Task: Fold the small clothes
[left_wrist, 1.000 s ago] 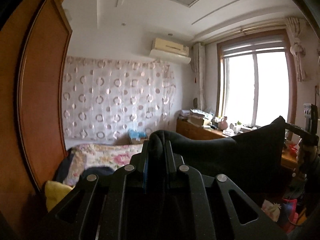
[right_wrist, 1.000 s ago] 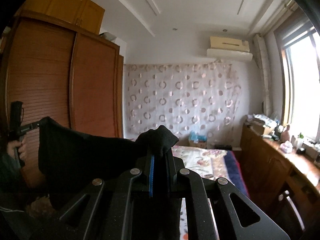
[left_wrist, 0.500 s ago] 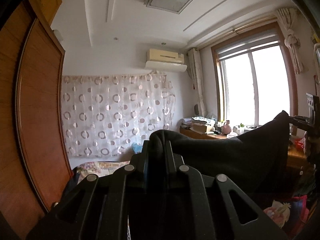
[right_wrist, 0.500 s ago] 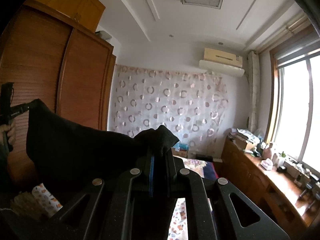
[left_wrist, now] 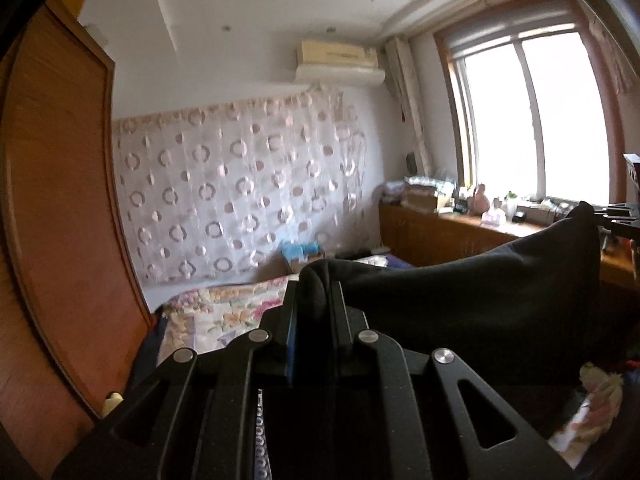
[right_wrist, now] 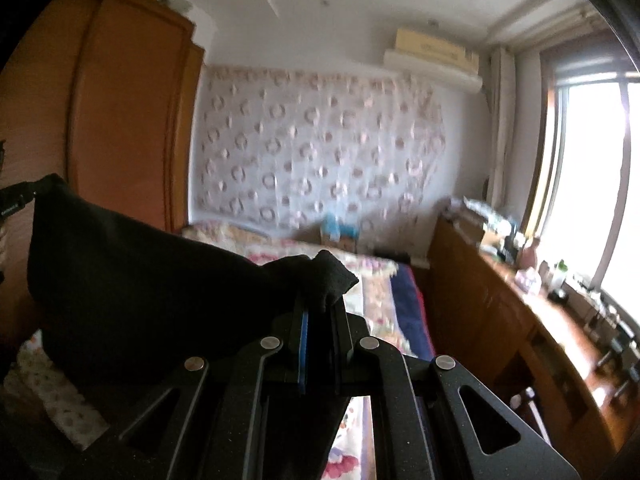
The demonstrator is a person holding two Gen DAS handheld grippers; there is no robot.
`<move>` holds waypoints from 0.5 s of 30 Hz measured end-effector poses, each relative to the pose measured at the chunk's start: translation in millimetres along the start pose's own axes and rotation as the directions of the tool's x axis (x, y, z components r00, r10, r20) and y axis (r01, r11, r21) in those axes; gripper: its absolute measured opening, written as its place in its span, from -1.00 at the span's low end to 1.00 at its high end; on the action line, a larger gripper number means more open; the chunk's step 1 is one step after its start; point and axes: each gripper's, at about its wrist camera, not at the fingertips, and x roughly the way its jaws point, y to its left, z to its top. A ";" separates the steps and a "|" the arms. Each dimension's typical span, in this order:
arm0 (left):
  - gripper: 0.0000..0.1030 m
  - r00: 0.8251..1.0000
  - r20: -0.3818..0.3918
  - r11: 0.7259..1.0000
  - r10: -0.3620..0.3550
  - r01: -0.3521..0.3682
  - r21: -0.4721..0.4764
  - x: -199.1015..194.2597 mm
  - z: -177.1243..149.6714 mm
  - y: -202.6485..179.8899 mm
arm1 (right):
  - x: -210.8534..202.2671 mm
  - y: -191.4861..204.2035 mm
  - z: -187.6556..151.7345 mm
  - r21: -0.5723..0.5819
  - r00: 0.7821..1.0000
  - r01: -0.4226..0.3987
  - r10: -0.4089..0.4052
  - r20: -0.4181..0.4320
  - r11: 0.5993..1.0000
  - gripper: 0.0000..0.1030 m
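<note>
A black garment (left_wrist: 480, 292) hangs stretched in the air between my two grippers. My left gripper (left_wrist: 314, 292) is shut on one corner of it, which bunches above the fingers. My right gripper (right_wrist: 320, 300) is shut on the opposite corner. In the left wrist view the right gripper (left_wrist: 618, 216) shows at the far right edge, pinching the cloth's far corner. In the right wrist view the garment (right_wrist: 132, 276) spreads to the left, where the left gripper (right_wrist: 16, 200) holds its far corner. The garment's lower part is hidden behind the gripper bodies.
A bed with a floral quilt (right_wrist: 376, 280) lies below and ahead. A wooden wardrobe (right_wrist: 120, 120) stands on the left. A cluttered wooden counter (right_wrist: 560, 312) runs under the window (left_wrist: 540, 120) on the right. A patterned curtain (left_wrist: 240, 200) covers the far wall.
Both views first tilted up toward the ceiling, then tipped back down toward the bed. The garment stays stretched between both shut grippers. The frames now are motion-blurred.
</note>
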 end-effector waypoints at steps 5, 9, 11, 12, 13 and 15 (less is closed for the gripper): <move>-0.74 0.996 -0.089 1.000 -0.002 0.001 -0.011 80.8 -32.2 6.2 | 76.2 2.4 1.4 0.013 0.997 -0.004 0.005 -0.083 1.000 -0.83; -0.74 0.985 -0.170 0.999 -0.008 0.002 -0.037 124.6 -47.8 10.3 | 124.4 -1.1 17.2 0.034 0.992 -0.006 0.011 -0.129 0.999 -0.83; -0.74 0.979 -0.203 1.000 0.001 -0.007 -0.026 144.2 -53.4 9.2 | 146.9 -12.5 25.0 0.050 0.988 -0.002 0.010 -0.154 0.999 -0.83; -0.74 0.977 -0.213 1.000 0.004 -0.009 -0.019 150.6 -55.4 8.1 | 156.2 -15.4 25.9 0.055 0.986 0.000 0.009 -0.167 0.998 -0.83; -0.74 0.975 -0.221 1.000 0.006 -0.009 -0.014 157.1 -57.1 7.0 | 168.5 -19.6 28.2 0.062 0.984 0.002 0.009 -0.179 0.998 -0.83; -0.74 0.971 -0.238 1.000 0.005 -0.006 -0.006 168.1 -60.3 4.4 | 188.5 -26.3 31.7 0.068 0.979 0.008 0.006 -0.205 0.998 -0.83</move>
